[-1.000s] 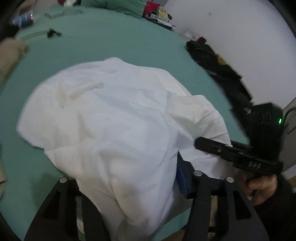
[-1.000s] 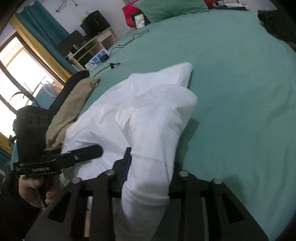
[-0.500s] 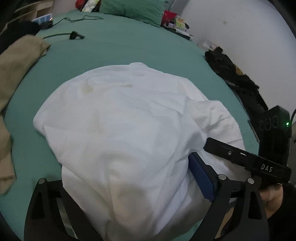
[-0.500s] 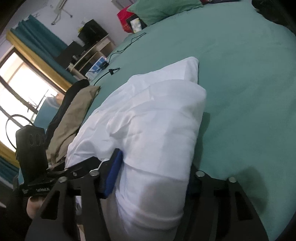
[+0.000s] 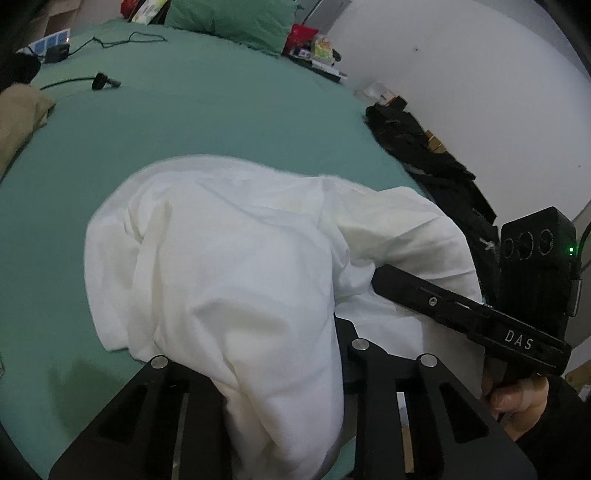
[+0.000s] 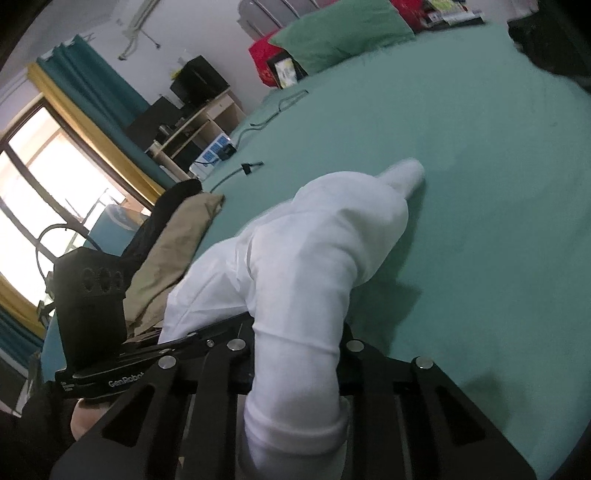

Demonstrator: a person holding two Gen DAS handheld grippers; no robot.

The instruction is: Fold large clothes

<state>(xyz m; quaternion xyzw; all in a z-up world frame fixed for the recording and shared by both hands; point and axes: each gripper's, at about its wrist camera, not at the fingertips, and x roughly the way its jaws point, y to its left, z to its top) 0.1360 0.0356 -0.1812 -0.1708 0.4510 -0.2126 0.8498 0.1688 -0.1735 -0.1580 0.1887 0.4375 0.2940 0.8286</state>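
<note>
Green bed (image 5: 229, 122) ahead of both claws. White garment (image 5: 229, 266) now bunched narrower than a second ago, far end drawn nearer: fold under way. Left claw (image 5: 258, 354) pinching cloth; right claw (image 6: 295, 354) likewise, alongside. Tan cloth (image 6: 173, 251) off left.

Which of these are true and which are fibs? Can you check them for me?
1. Both grippers pinch the white garment. True.
2. The bed sheet is red. False: it is green.
3. A tan cloth lies beside the white garment. True.
4. The green pillow sits on top of the white garment. False: it lies at the far end of the bed, apart from it.
</note>
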